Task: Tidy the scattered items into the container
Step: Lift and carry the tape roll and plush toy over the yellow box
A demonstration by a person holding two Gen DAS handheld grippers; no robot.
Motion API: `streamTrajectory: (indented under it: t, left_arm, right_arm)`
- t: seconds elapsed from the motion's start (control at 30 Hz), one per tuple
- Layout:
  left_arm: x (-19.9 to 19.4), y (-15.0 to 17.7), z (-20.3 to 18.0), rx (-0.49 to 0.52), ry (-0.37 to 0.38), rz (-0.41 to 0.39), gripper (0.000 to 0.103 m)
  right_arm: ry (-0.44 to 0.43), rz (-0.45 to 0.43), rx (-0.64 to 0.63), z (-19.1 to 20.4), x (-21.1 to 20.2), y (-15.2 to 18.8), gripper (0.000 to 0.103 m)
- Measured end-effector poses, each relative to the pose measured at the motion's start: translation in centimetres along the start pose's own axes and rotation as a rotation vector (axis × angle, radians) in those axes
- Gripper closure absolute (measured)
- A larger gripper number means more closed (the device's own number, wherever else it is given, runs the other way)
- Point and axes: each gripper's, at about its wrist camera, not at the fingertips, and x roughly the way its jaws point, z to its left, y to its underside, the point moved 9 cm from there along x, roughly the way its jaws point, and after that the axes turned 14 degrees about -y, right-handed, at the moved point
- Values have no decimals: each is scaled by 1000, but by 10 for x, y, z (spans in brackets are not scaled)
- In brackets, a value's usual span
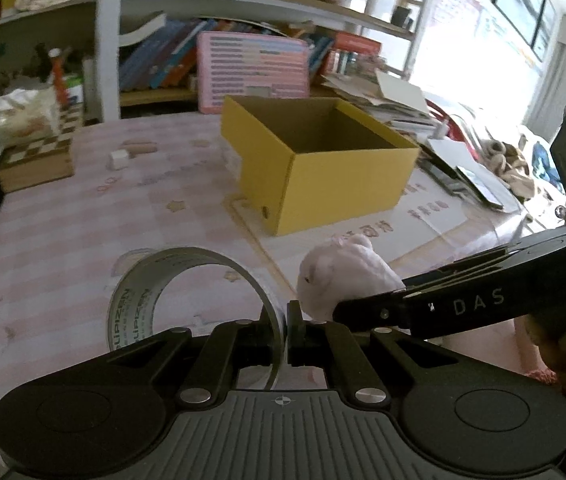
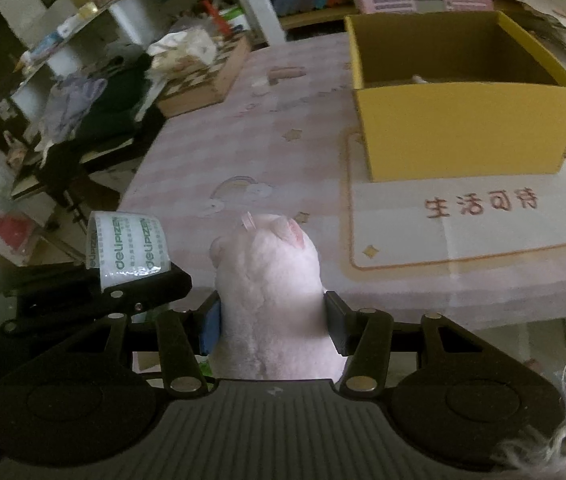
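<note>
An open yellow cardboard box [image 1: 315, 168] stands on the pink checked table; it also shows in the right wrist view [image 2: 463, 136], with a small item lying inside. My left gripper [image 1: 281, 330] is shut on the rim of a clear tape roll [image 1: 191, 280], held above the table; the roll also shows in the right wrist view [image 2: 131, 250]. My right gripper [image 2: 273, 318] is shut on a pale pink plush toy [image 2: 271, 292], held near the table's front edge. The plush toy [image 1: 343, 276] and right gripper [image 1: 367, 312] appear just right of the tape.
A wooden peg [image 1: 143, 148] and a white block [image 1: 119, 159] lie on the table at the far left. A chessboard box [image 1: 39, 160] sits at the left edge. A white mat with red characters [image 2: 479, 216] lies under the box. Papers pile up at the right [image 1: 455, 160].
</note>
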Motion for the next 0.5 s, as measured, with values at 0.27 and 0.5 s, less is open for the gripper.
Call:
streamTrajectory:
  t: [0.27,0.5]
  left_arm:
    - [13,-8,-31,55,64,11,99]
    - [27,-18,-63,113,113,17,99]
  right_arm:
    - [48,-31,54,-27,-21,5,53]
    - [87,-67,104,-56,-41,3,53]
